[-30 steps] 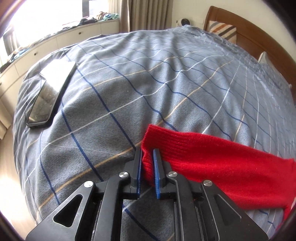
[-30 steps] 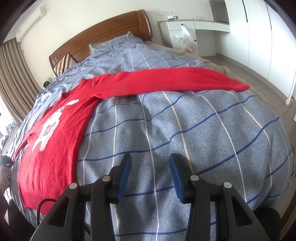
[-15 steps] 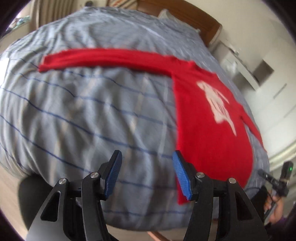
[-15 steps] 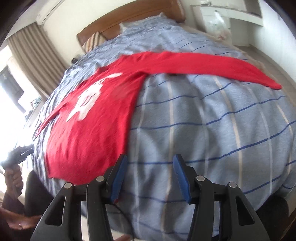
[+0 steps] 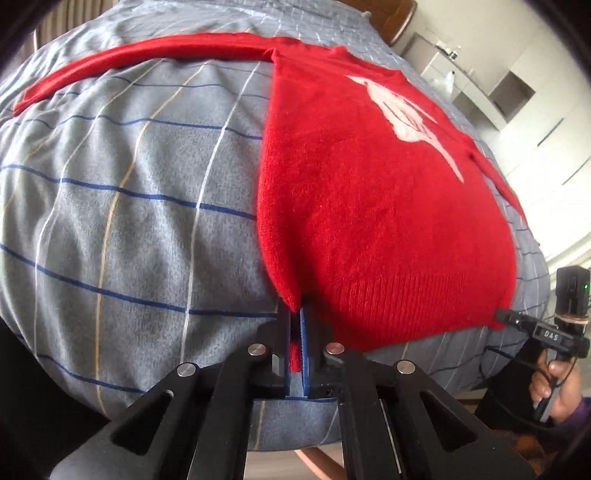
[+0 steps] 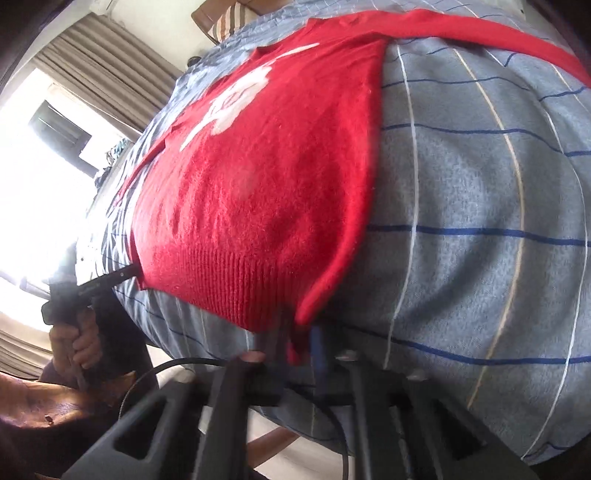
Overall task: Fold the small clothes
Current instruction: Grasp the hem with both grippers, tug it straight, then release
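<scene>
A red knit sweater [image 5: 369, 184] with a white print lies front-up on the bed, one long sleeve [image 5: 147, 51] stretched out sideways. My left gripper [image 5: 296, 314] is at the hem's left corner, its jaws closing down with red knit pinched between the pads. At the hem's other corner the right gripper [image 5: 502, 320] shows at the far right, a hand [image 5: 554, 380] on its handle. In the right wrist view the sweater [image 6: 258, 166] fills the middle. My right gripper [image 6: 301, 332] has its jaws closing on the near hem corner. The left gripper [image 6: 127, 274] nips the far corner.
The sweater rests on a grey-blue checked bed cover [image 5: 129, 184] that drops off at the near edge. A wooden headboard [image 5: 399, 14] and white cabinets [image 5: 498, 92] stand beyond. A bright window with curtains [image 6: 92, 66] and a striped pillow [image 6: 229, 22] show in the right wrist view.
Both grippers swung from open above the bed cover to the sweater's hem and shut on its two corners. The left gripper had let go of the sleeve cuff before that.
</scene>
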The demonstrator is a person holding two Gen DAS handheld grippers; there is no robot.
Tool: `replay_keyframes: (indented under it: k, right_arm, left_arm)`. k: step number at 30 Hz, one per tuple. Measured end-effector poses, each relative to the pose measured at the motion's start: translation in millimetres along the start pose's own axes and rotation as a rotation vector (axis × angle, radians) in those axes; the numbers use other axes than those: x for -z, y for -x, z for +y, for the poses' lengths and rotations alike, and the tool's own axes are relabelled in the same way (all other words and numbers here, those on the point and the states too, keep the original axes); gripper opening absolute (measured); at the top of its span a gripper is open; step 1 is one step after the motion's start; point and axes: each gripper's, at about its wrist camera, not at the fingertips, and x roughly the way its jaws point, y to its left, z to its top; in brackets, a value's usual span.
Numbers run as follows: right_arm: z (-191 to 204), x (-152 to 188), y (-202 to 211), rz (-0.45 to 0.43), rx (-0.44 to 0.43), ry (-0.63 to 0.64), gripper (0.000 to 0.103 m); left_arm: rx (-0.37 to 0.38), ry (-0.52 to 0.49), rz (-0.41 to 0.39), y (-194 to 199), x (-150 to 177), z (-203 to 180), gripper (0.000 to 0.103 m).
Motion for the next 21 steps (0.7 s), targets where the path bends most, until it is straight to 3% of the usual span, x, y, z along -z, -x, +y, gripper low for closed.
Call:
replay_keyframes:
  k: [3,6,10,14,15,18,21]
  right_arm:
    - [3.4,5.3,18.5,0.027,0.062,0.005,0.004]
    - [4.1,10.9,32.6,0.027,0.068,-0.014,0.003]
    - [-5.1,5.3,12.1,0.027,0.104,-0.027,0.003]
    - [-10.8,3.0,3.7,0.014,0.100,-0.060,0.004]
    - [-11.1,2.9,7.2,0.010,0.097,-0.058,0.010]
    - [-9.2,6.0,24.7,0.000,0.138,-0.037,0.032]
    - [-6.1,6.7,59.6,-0.101,0.253,0.022,0.048]
  left_arm:
    - [-0.021,-0.057,0.026,11.8,11.4,-4.3,0.001]
    - [-0.027,-0.055,0.039,14.5,14.3,0.2,0.001]
    - [-0.055,-0.027,0.068,-8.5,10.8,2.7,0.001]
    - [-0.111,-0.084,0.040,-7.9,11.8,-9.4,0.008]
    - [-0.116,-0.094,0.029,-5.8,12.1,-13.3,0.012]
    - [-0.122,-0.099,-0.021,19.4,16.8,-12.6,0.059]
    - [-0.135,-0.085,-0.128,49.0,11.7,-5.9,0.076]
